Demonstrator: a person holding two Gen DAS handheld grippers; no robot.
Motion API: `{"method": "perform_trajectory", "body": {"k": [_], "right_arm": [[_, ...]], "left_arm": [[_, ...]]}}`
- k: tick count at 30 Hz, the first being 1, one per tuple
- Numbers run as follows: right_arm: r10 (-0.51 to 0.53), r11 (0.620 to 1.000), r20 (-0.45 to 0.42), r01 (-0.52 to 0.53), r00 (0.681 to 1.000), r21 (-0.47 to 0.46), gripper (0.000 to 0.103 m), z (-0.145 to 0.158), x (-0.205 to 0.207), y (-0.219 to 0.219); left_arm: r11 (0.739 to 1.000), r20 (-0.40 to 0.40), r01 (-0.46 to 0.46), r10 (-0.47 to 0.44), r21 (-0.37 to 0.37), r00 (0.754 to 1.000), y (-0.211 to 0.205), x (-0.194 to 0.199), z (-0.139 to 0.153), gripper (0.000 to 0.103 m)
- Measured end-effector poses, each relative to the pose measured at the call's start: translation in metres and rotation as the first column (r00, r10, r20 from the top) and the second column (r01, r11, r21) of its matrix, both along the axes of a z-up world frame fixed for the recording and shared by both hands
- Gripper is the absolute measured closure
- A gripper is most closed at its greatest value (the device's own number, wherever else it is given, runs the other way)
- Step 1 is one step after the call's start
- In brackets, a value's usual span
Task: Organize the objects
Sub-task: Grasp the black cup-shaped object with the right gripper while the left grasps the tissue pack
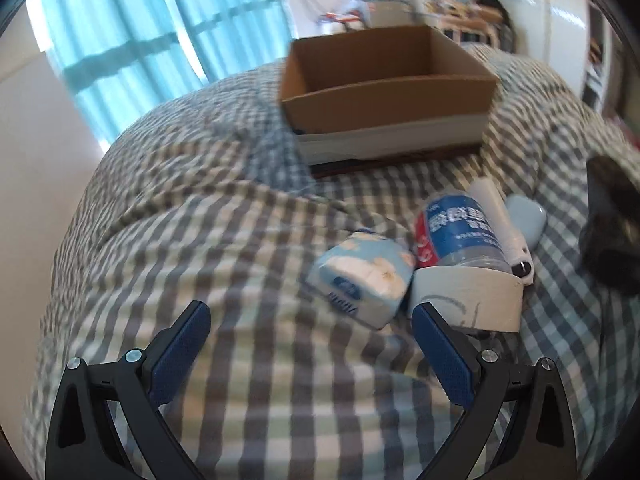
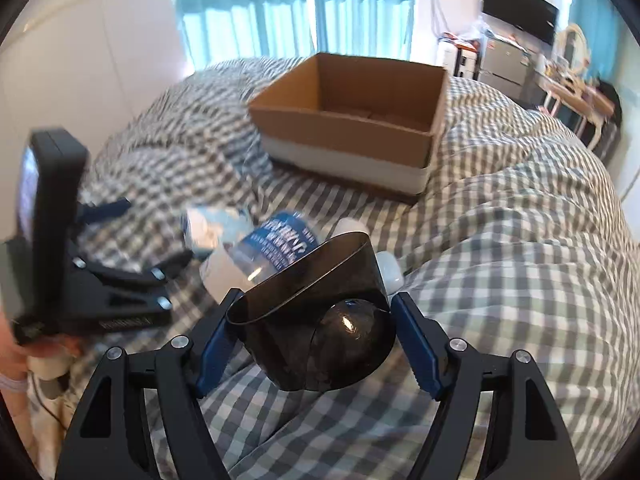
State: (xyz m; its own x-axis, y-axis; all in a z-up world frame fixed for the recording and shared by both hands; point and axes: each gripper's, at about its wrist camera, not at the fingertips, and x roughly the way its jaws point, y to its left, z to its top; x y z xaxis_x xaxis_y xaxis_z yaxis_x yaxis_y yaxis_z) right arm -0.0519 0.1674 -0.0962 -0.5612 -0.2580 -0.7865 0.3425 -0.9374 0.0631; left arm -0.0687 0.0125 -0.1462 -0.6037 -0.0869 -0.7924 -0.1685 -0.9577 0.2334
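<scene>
Right wrist view, lower middle: I've got my right gripper [image 2: 312, 344] fingers clamped on the dark plastic scoop [image 2: 316, 332], light, stiff, slick, so I'm squeezing its round base; left gripper [image 1: 310, 344] wide open.

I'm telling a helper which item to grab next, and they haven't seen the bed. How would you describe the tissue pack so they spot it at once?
Find the open cardboard box on the checked bedspread; a small heap of items lies in front of it. The tissue pack is at the heap's left end, beside the paper roll and water bottle. It is the only soft, squarish, pale blue packet.
</scene>
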Motion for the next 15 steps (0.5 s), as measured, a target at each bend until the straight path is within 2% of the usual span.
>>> {"method": "perform_trajectory", "body": {"k": [4, 8, 9, 10, 11, 12, 15], "right_arm": [[-0.025, 0.999, 0.006, 0.026, 1.0, -0.023, 0.029, 0.001, -0.004, 0.011], [-0.037, 0.999, 0.022, 0.038, 0.999, -0.024, 0.029, -0.002, -0.008, 0.013], [-0.039, 0.999, 0.028, 0.04, 0.999, -0.023, 0.029, -0.004, -0.009, 0.014], [-0.041, 0.999, 0.031, 0.042, 0.999, -0.023, 0.029, -0.005, -0.01, 0.013], [-0.045, 0.999, 0.035, 0.046, 0.998, -0.025, 0.029, -0.006, -0.012, 0.013], [-0.05, 0.998, 0.04, 0.051, 0.998, -0.028, 0.029, -0.006, -0.013, 0.013], [-0.055, 0.998, 0.043, 0.056, 0.998, -0.028, 0.029, -0.006, -0.013, 0.014]], "left_arm": [[0.994, 0.033, 0.073, -0.071, -0.086, 0.997, 0.011, -0.015, -0.005, 0.0], [0.985, 0.043, 0.146, -0.143, -0.087, 0.989, 0.013, -0.03, -0.007, 0.002], [0.985, 0.05, 0.158, -0.155, -0.074, 0.987, 0.013, -0.033, -0.008, 0.006], [0.983, 0.063, 0.177, -0.174, -0.053, 0.983, 0.013, -0.034, -0.008, 0.023], [0.98, 0.082, 0.198, -0.195, -0.031, 0.977, 0.013, -0.034, -0.01, 0.045], [0.976, 0.105, 0.216, -0.213, -0.017, 0.971, 0.014, -0.033, -0.014, 0.048], [0.97, 0.096, 0.236, -0.23, -0.061, 0.968, 0.019, -0.024, -0.019, 0.049]]}}
